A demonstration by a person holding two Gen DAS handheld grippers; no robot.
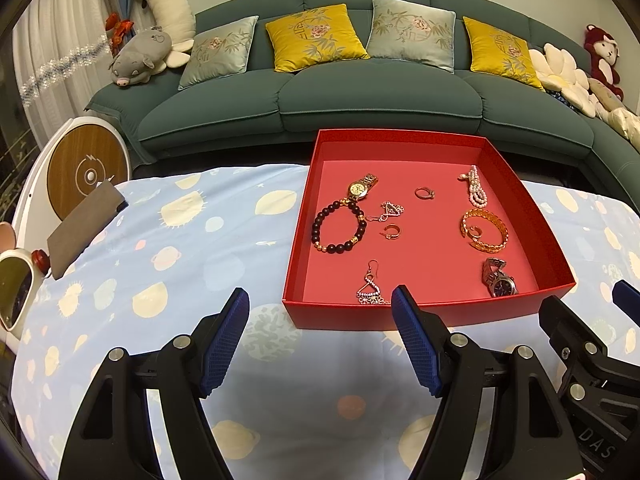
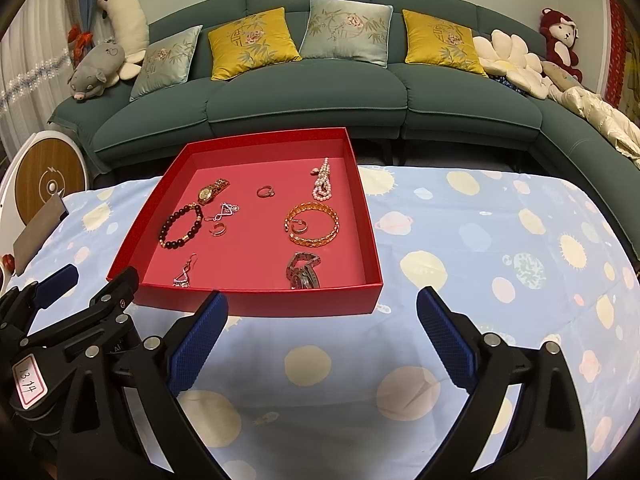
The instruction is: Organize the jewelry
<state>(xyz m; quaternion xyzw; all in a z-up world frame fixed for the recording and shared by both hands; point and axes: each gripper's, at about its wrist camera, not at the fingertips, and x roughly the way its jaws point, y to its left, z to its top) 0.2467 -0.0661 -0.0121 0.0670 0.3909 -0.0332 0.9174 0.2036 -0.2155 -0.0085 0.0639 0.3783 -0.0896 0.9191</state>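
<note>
A red tray (image 1: 520, 196) (image 2: 160, 196) on the blue patterned cloth holds jewelry: a gold watch (image 1: 360, 187) (image 2: 210, 192), a dark bead bracelet (image 1: 339, 227) (image 2: 180, 227), a ring (image 1: 424, 192) (image 2: 265, 191), a pearl bracelet (image 1: 475, 188) (image 2: 323, 184), a gold bangle (image 1: 485, 230) (image 2: 313, 224), a silver watch (image 1: 498, 278) (image 2: 304, 270) and a dangling earring (image 1: 372, 285) (image 2: 186, 271). My left gripper (image 1: 320, 340) is open and empty just before the tray's near edge. My right gripper (image 2: 320, 340) is open and empty, also short of the tray.
A grey flat pouch (image 1: 82, 228) lies at the table's left edge beside a round white and wood device (image 1: 86, 172). A green sofa (image 1: 360, 92) with cushions stands behind the table. The right gripper's body shows in the left wrist view (image 1: 592, 360).
</note>
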